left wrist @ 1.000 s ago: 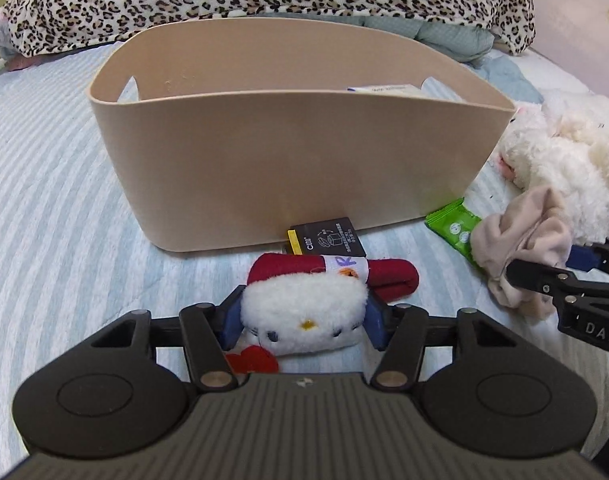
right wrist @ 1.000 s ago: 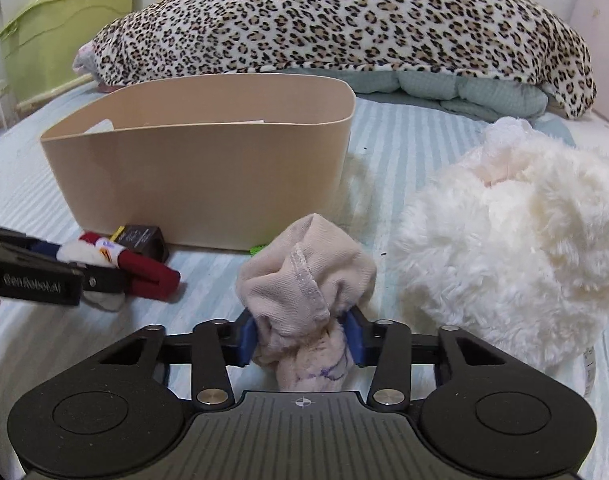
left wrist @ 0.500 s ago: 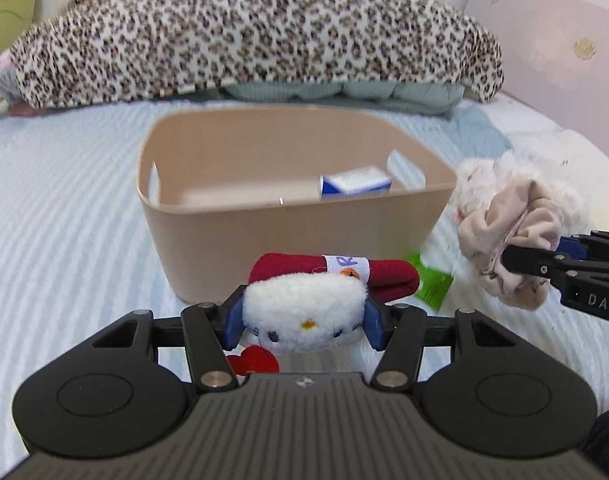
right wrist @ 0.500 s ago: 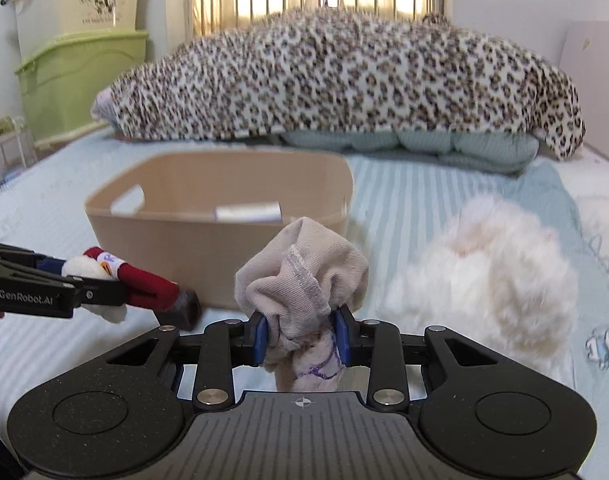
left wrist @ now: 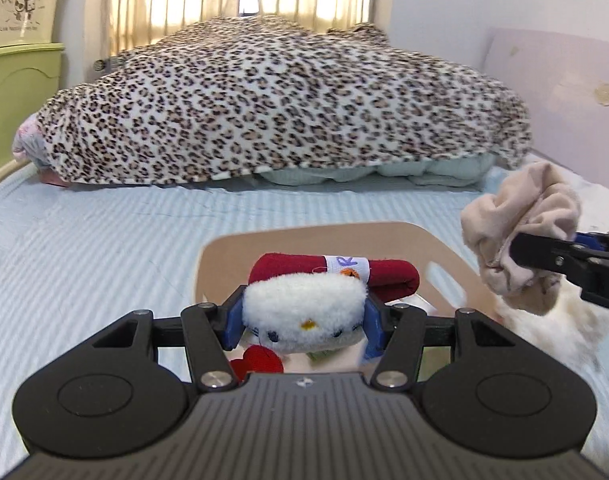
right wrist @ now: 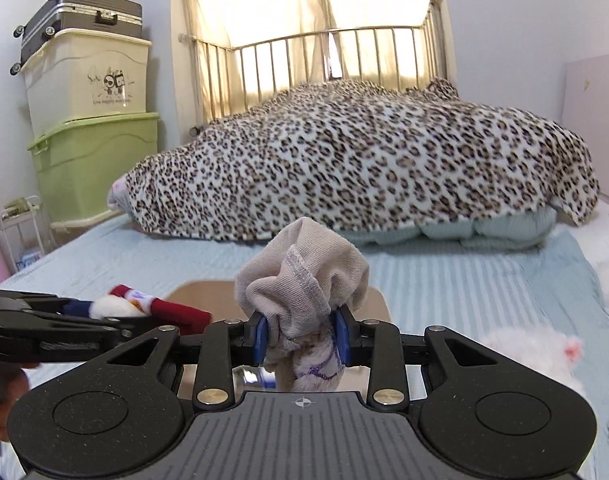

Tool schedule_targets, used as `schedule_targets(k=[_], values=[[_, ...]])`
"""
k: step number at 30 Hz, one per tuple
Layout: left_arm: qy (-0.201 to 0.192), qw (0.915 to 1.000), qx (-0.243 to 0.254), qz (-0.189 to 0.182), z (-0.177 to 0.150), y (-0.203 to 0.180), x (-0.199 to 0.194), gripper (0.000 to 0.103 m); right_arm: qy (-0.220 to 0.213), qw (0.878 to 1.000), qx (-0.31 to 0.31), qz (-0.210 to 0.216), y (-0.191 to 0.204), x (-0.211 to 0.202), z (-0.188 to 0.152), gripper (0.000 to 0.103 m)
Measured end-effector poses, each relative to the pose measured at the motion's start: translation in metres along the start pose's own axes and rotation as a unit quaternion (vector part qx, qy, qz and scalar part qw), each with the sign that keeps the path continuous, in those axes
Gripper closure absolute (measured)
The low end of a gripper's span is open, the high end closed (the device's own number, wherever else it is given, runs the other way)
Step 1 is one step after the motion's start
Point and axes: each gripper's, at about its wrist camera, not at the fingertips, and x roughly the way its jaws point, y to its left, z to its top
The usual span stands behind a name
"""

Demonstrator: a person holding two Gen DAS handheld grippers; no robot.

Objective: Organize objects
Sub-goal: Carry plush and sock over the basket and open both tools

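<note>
My left gripper (left wrist: 302, 326) is shut on a white cat plush (left wrist: 304, 312) with a red hat and holds it above the beige bin (left wrist: 444, 254). It also shows in the right wrist view (right wrist: 116, 307). My right gripper (right wrist: 302, 338) is shut on a crumpled beige sock (right wrist: 300, 276), held over the right part of the bin (right wrist: 378, 300). The sock also shows at the right in the left wrist view (left wrist: 520, 240). Most of the bin's inside is hidden behind the grippers.
A leopard-print blanket (left wrist: 280, 104) lies piled across the far end of the striped blue bedspread (left wrist: 88, 248). A fluffy white plush (right wrist: 532, 356) lies right of the bin. Stacked storage boxes (right wrist: 88, 128) stand left of the bed, with a metal headboard (right wrist: 324, 60) behind.
Both grippers have risen from the bedspread with their objects and now stand higher and over the bin. The bin has dropped low in both views.
</note>
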Motion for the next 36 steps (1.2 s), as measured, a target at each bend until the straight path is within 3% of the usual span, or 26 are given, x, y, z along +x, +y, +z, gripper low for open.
schedule_targets(k=[6,15,18,23,29,36], values=[[0.015,0.9996,-0.002,0.025,0.016,0.004,0.04,0.044,0.016,1.0,-0.005,-0.014,0.003,0.048,0.011,0.072],[0.101,0.9934,-0.014,0.052,0.003,0.009,0.103,0.043,0.082,0.996,0.005,-0.02,0.004,0.11,-0.014,0.07],[0.117,0.9913,-0.023,0.056,-0.007,0.015,0.106,0.041,0.096,0.995,0.007,-0.026,0.003,0.118,-0.027,0.055],[0.117,0.9916,-0.022,0.052,-0.013,0.019,0.092,0.022,0.089,0.996,0.008,-0.024,0.002,0.103,-0.034,0.037],[0.097,0.9935,-0.024,0.054,-0.015,0.016,0.064,0.015,0.069,0.997,-0.011,-0.025,0.004,0.06,-0.037,0.015],[0.071,0.9964,-0.009,0.045,-0.023,0.005,0.022,0.013,0.085,0.996,-0.016,-0.027,-0.009,0.019,-0.052,0.01]])
